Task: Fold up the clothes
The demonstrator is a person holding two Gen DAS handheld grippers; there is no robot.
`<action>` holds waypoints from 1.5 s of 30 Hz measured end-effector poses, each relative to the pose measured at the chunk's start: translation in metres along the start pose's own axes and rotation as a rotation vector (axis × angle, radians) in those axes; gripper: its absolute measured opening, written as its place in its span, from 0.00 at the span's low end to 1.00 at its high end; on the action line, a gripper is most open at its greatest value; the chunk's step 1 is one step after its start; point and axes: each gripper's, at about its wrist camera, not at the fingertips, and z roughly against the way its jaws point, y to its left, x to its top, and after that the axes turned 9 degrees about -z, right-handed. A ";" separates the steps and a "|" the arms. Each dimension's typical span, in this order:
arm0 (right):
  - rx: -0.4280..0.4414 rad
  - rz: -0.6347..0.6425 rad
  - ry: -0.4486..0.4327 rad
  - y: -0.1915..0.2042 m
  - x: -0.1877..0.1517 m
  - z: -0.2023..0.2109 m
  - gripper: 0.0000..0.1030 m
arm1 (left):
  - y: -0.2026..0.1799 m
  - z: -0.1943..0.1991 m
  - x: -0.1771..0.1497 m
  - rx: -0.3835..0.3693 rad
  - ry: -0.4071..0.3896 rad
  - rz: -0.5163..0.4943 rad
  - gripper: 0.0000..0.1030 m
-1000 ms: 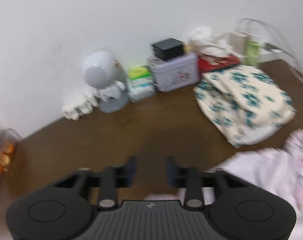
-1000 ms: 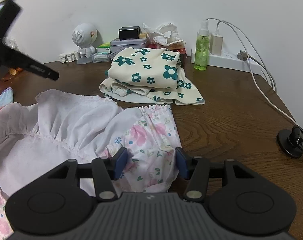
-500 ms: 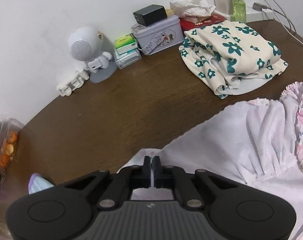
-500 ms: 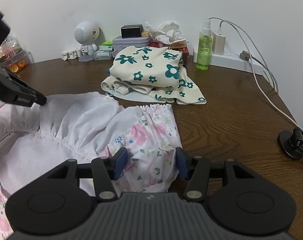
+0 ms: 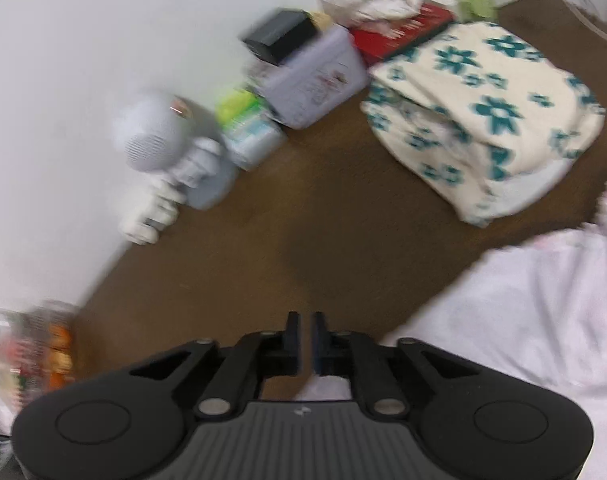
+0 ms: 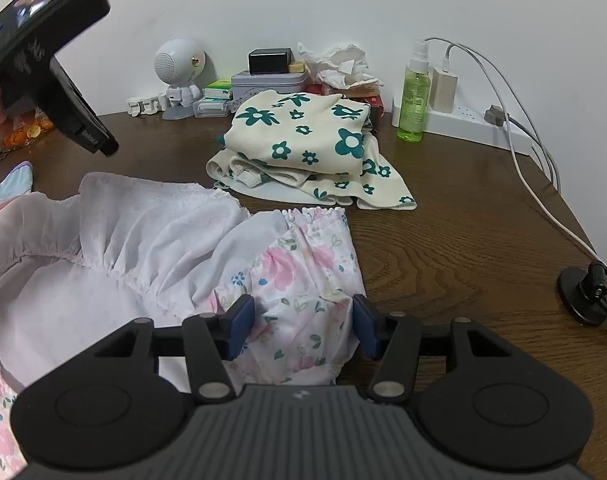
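A pale pink floral garment (image 6: 151,248) lies spread on the brown table (image 6: 463,232), white lining up, floral sleeve (image 6: 303,264) at its right. My right gripper (image 6: 301,326) is open, its fingers either side of the sleeve's lower part. My left gripper (image 5: 305,340) is nearly shut with a thin gap and holds nothing; it is lifted above the table, left of the garment (image 5: 523,304). It shows raised at the upper left of the right wrist view (image 6: 91,140). A folded cream garment with teal flowers (image 6: 303,140) lies behind.
Along the wall stand a white robot speaker (image 6: 181,68), a tin box (image 6: 269,80), crumpled tissue (image 6: 339,64), a green spray bottle (image 6: 413,96) and a power strip (image 6: 463,120) with cables. A black clamp base (image 6: 583,292) sits at the right edge. Snack packets (image 5: 31,344) lie at the left.
My left gripper, shut on the garment's edge half a second ago, has let go, opened a sliver and risen away from the cloth. The right gripper has stayed open over the sleeve.
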 end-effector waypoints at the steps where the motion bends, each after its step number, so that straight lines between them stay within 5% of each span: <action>1: 0.000 0.001 0.000 0.000 0.000 0.000 0.53 | 0.001 0.003 -0.001 -0.009 -0.002 -0.002 0.33; 2: 0.000 0.001 -0.001 0.000 0.000 0.000 0.53 | 0.003 0.006 -0.003 -0.010 -0.007 -0.004 0.45; 13: 0.000 0.003 -0.001 0.001 -0.001 0.000 0.55 | 0.001 0.012 -0.024 -0.149 -0.029 0.036 0.45; 14: -0.001 0.004 -0.001 0.001 -0.001 0.000 0.55 | 0.000 0.009 -0.025 -0.139 -0.025 0.038 0.43; 15: -0.001 0.004 -0.001 0.001 -0.001 0.000 0.55 | -0.001 0.005 -0.025 -0.127 -0.020 0.040 0.24; 17: -0.001 0.005 -0.001 0.001 -0.001 0.000 0.55 | -0.003 0.003 -0.025 -0.120 -0.008 0.053 0.02; 31: -0.003 0.010 -0.002 0.002 -0.001 0.000 0.55 | -0.006 0.006 0.006 0.126 -0.115 0.071 0.00; 34: -0.003 0.010 -0.003 0.002 -0.001 0.000 0.55 | -0.002 0.011 0.006 0.113 -0.141 0.125 0.15; 36: -0.002 0.011 -0.003 0.002 -0.001 0.000 0.56 | 0.006 0.021 -0.002 0.101 -0.164 0.171 0.45; 39: -0.003 0.010 -0.005 0.002 -0.001 0.000 0.56 | 0.020 0.040 -0.023 0.108 -0.203 0.220 0.67; 45: 0.002 0.001 -0.008 0.000 -0.002 0.001 0.58 | 0.029 0.061 -0.086 0.096 -0.212 0.248 0.69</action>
